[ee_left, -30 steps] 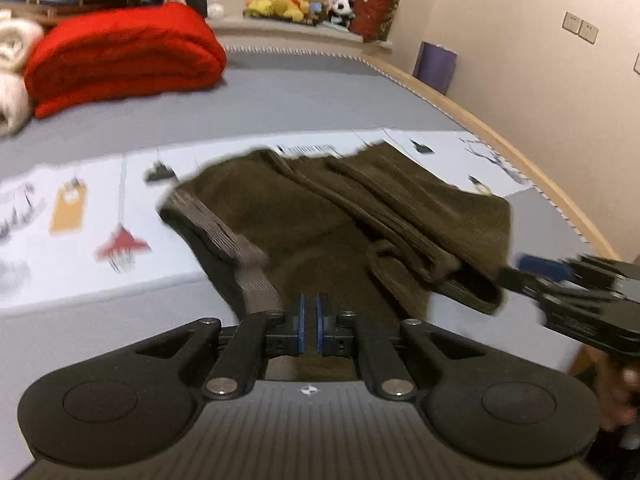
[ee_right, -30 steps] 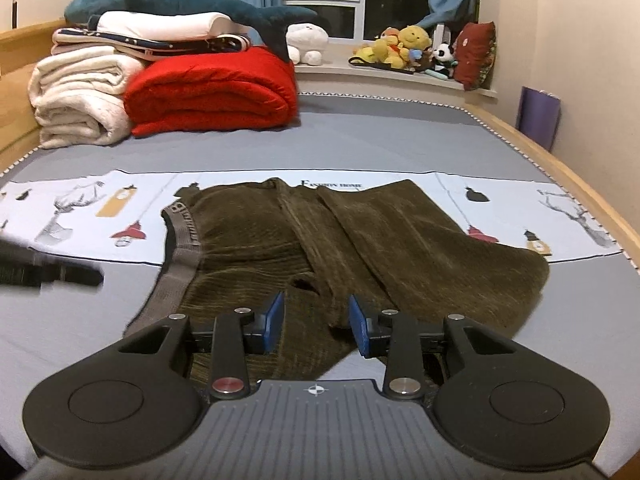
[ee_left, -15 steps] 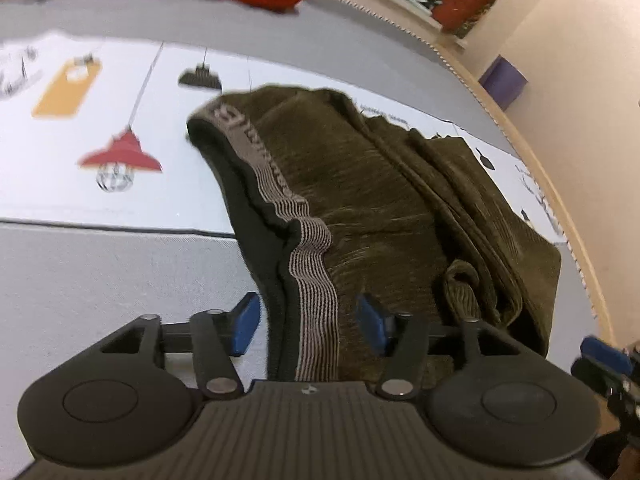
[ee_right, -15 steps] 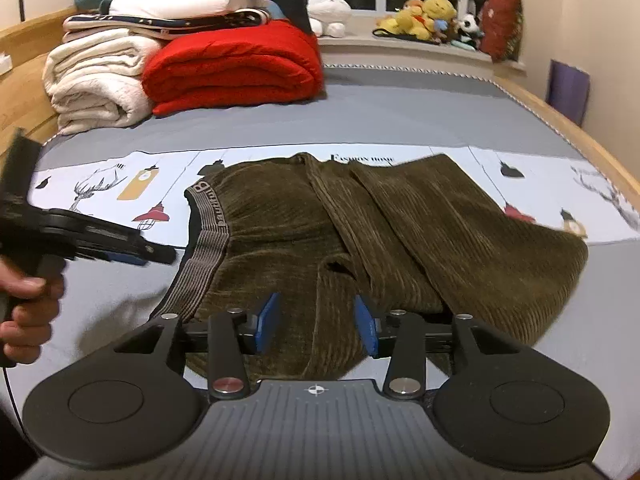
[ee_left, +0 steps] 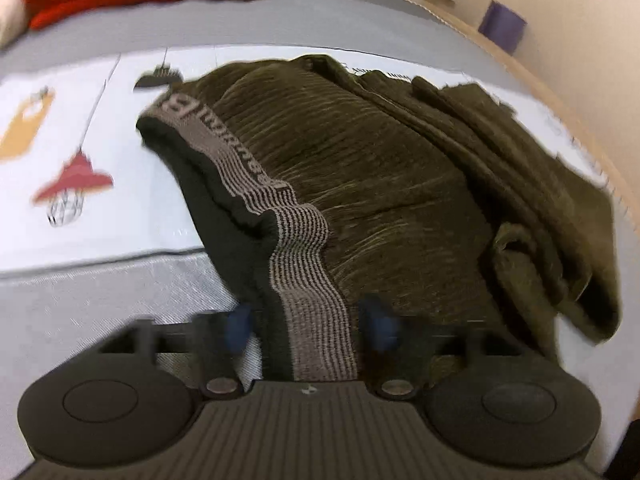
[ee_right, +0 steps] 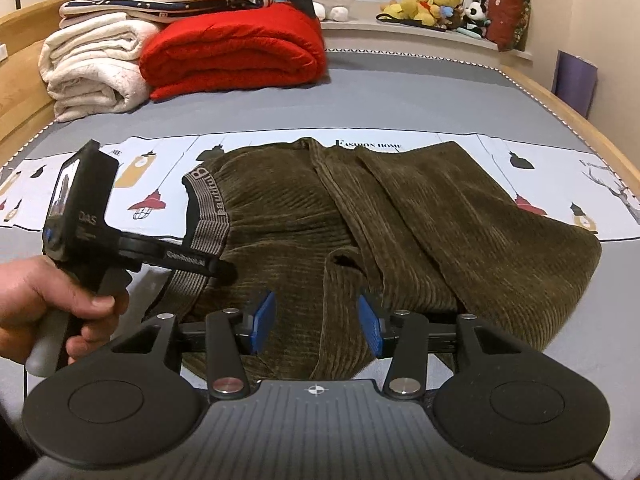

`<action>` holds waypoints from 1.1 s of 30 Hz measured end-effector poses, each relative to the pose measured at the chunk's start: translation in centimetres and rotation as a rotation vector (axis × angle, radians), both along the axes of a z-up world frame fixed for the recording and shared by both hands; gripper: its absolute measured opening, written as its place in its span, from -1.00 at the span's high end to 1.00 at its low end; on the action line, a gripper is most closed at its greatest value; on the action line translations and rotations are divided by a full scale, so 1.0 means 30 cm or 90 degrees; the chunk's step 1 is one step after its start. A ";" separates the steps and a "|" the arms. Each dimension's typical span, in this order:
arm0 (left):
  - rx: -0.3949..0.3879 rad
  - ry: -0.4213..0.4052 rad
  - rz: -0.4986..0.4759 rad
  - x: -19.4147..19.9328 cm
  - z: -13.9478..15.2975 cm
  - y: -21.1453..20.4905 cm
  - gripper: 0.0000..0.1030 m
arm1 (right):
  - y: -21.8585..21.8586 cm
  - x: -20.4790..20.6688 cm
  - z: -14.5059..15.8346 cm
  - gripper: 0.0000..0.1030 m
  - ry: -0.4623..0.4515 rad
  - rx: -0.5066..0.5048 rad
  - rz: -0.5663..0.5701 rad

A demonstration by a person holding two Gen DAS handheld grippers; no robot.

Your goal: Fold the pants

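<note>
2 grippers hang over the olive pants (ee_right: 400, 232), which lie crumpled on a printed white cloth (ee_right: 532, 156) across the grey bed (ee_right: 400, 96); the left gripper (ee_left: 308, 326) is closing, its pads either side of the striped waistband (ee_left: 308, 292) and not yet pressing; the right gripper (ee_right: 316, 324) stands partly open astride a fold, gripping nothing.

The left gripper (ee_left: 308, 326) pointed down, its jaws closing around cloth. The right gripper (ee_right: 316, 324) had jaws apart. A hand (ee_right: 52, 304) held the left handle.

Warm dim light; left view motion-blurred, edges warped.
</note>
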State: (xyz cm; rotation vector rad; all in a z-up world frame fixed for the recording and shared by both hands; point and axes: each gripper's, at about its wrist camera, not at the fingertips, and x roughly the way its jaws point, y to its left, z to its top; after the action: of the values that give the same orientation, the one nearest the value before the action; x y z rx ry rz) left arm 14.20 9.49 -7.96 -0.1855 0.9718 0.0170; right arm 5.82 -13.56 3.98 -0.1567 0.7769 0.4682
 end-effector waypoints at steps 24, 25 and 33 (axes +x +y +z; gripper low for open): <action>0.010 0.036 0.114 -0.380 0.305 0.461 0.63 | 0.102 -0.105 -0.054 0.06 -0.050 -0.112 0.003; 0.007 0.046 0.124 -0.404 0.302 0.487 0.63 | 0.104 -0.109 -0.058 0.06 -0.049 -0.116 0.004; -0.005 0.105 0.163 -0.458 0.293 0.567 0.44 | 0.141 -0.107 -0.088 -0.04 -0.043 -0.126 0.028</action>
State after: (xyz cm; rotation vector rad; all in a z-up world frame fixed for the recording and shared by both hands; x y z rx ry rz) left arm 0.47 26.49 0.82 -0.3181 1.1070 0.2671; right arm 2.61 -9.35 1.33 -0.3727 0.7541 0.4245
